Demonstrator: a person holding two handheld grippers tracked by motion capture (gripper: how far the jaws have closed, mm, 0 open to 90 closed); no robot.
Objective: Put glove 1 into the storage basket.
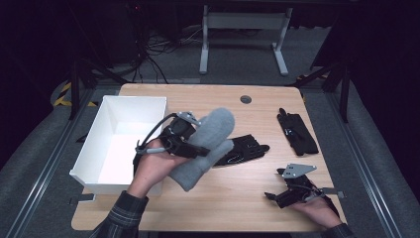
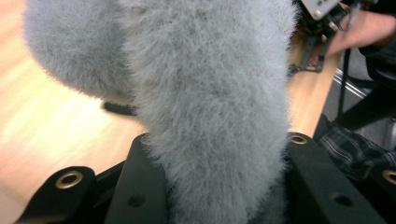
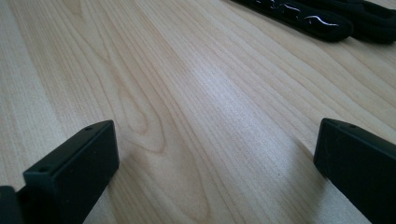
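Grey and fuzzy, the mitten hangs clamped in the left gripper, lifted clear of the wooden table. In the left gripper view the fleece bulges up from between the two black jaws, which press on it from either side; its rounded top spreads well beyond them, and its cuff end droops below the gripper toward the person's side in the high view. The person's left hand wraps the gripper's body from behind.

To the left of that gripper sits a white box, just beside the hand. Beyond and right of the mitten lies a black glove, flat on the wood, partly hidden behind the fleece. Farther right, toward the far edge, a second black glove lies well apart from both grippers.

Near the table's front right corner, the right gripper rests low by the tabletop in the person's right hand, a grey plate on top. Its jaws stand wide apart in the right gripper view, with bare wood grain between them. Ahead of those jaws, at the upper right, black glove material lies on the table, well apart from the tips.
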